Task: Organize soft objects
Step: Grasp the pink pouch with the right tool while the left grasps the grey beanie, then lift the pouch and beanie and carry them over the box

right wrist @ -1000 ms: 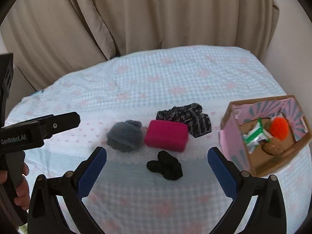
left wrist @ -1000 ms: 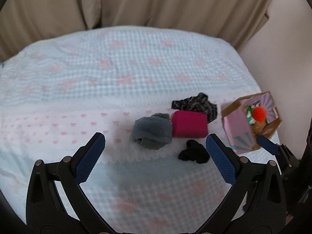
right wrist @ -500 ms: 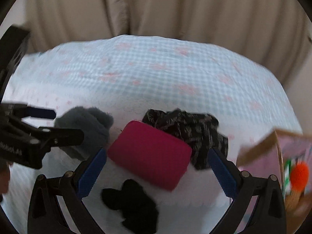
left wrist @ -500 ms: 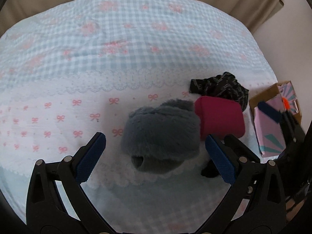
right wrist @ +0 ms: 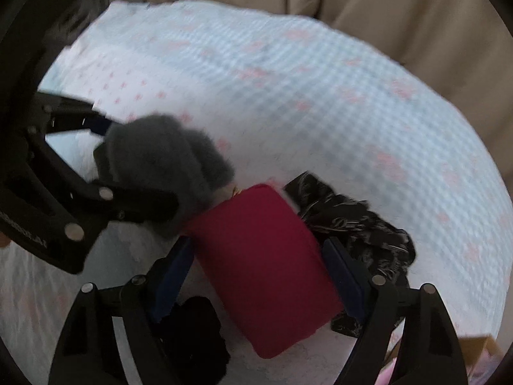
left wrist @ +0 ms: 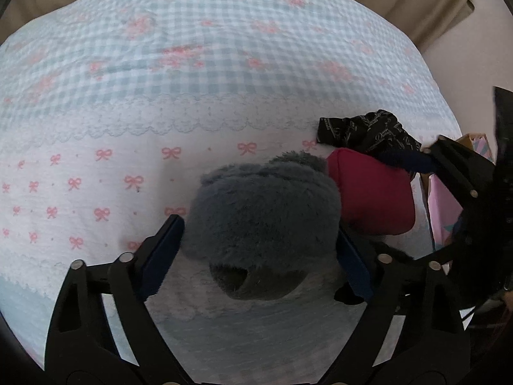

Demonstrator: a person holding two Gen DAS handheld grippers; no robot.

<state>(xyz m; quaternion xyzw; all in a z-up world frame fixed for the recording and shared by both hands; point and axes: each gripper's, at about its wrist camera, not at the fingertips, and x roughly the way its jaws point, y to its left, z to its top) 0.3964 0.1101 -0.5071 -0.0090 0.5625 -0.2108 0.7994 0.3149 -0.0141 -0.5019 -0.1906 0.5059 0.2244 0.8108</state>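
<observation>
A grey fluffy item (left wrist: pixel 263 218) lies on the bedspread between the blue pads of my left gripper (left wrist: pixel 259 250), which presses in on both its sides; it also shows in the right wrist view (right wrist: pixel 166 163). A magenta soft block (right wrist: pixel 266 263) lies between the pads of my right gripper (right wrist: pixel 259 276), which touches both its sides; it shows in the left wrist view (left wrist: pixel 375 192) too. A black patterned cloth (right wrist: pixel 359 221) lies just right of the block. A small black item (right wrist: pixel 195 330) lies under my right gripper's left finger.
The bedspread (left wrist: pixel 224 73) is blue checked with pink bows and a lace band. A pink cardboard box (left wrist: pixel 445 205) stands at the right edge, mostly hidden by the right gripper. Beige curtains (right wrist: pixel 384 3) hang behind the bed.
Both grippers have moved down and forward onto the bed. The left has closed around the grey fluffy item, the right around the magenta block.
</observation>
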